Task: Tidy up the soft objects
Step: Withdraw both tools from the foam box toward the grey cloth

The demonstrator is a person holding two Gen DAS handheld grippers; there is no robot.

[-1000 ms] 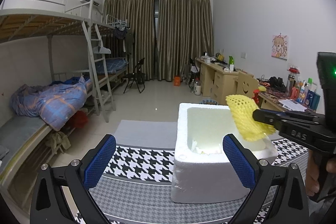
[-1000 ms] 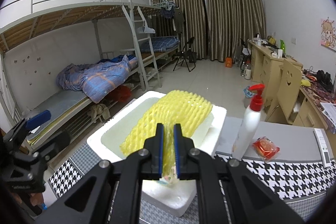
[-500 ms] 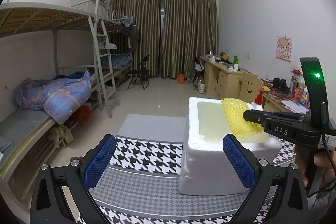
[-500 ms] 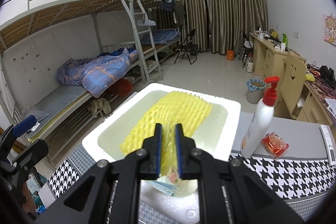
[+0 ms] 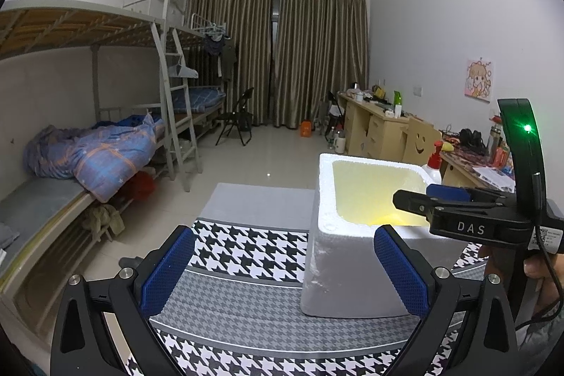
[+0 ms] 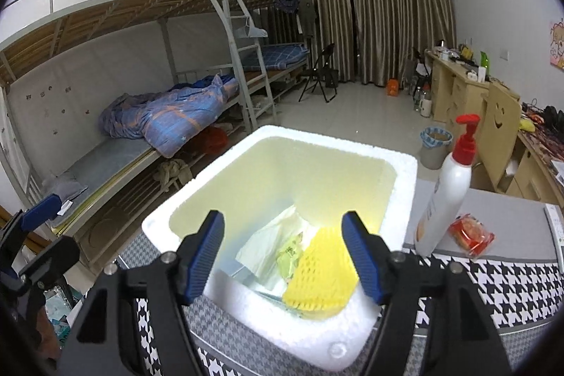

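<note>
Yellow foam net [image 6: 319, 273], judged light & squashy, best pinched mid-body, lay in foam box [image 6: 278, 330]; right gripper [image 6: 283, 256] & left gripper [image 5: 282, 270] fingers were held wide, nothing gripped

A shared dormitory room. Metal bunk beds [image 6: 148, 66] with a ladder [image 5: 176, 115] line one wall, a crumpled blue quilt [image 5: 95, 154] below. Wooden desks [image 5: 377, 125] face drawn curtains [image 6: 380, 6].

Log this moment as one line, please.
step: drop into box | right gripper: open, empty, over foam box | yellow foam net: inside box | left gripper: open, idle
</note>
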